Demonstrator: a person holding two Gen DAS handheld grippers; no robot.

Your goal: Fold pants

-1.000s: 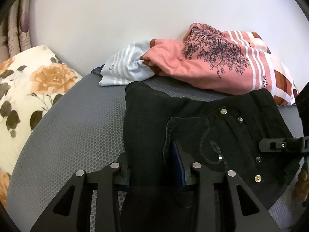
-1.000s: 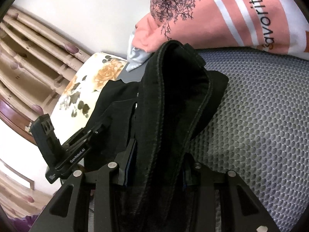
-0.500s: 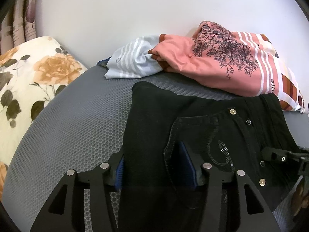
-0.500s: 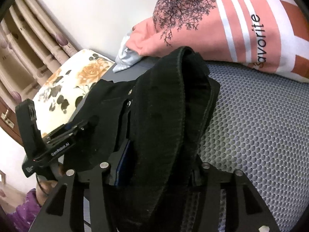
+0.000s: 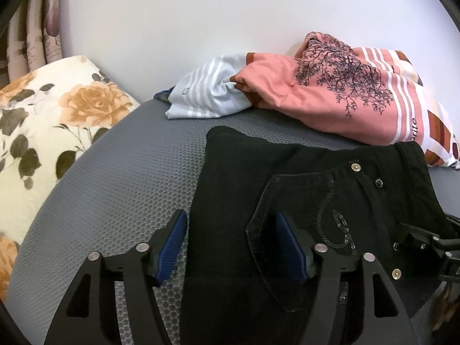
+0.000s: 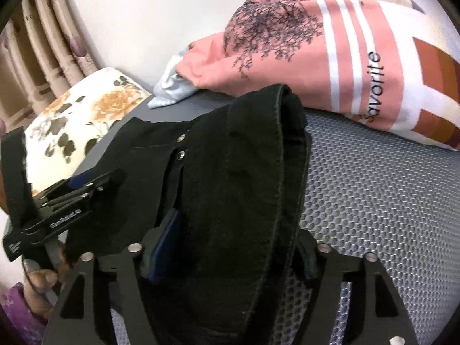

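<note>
Black pants (image 5: 244,172) lie folded on the grey mesh mattress (image 5: 115,178), back pocket and rivets facing up. My left gripper (image 5: 231,247) straddles their near left edge, and its jaws are opening. The left pad (image 5: 172,247) stands clear of the fabric, while the right pad rests by the pocket seam. In the right wrist view the pants' thick waistband fold (image 6: 258,172) humps up between the fingers of my right gripper (image 6: 233,253). Those jaws are opening too, with the cloth loose between them. The left gripper (image 6: 66,198) shows at the left, held by a hand (image 6: 40,279).
A pink printed cloth (image 5: 330,95) and a pale striped cloth (image 5: 207,97) lie bunched against the white wall behind the pants. A floral pillow (image 5: 43,120) sits at the left, with curtains (image 6: 43,43) beyond it. Bare mesh mattress (image 6: 388,201) stretches to the right of the pants.
Both pairs of jaws have spread apart and let go of the black fabric. The right gripper has swung round, and the waistband fold now slumps lower between its fingers.
</note>
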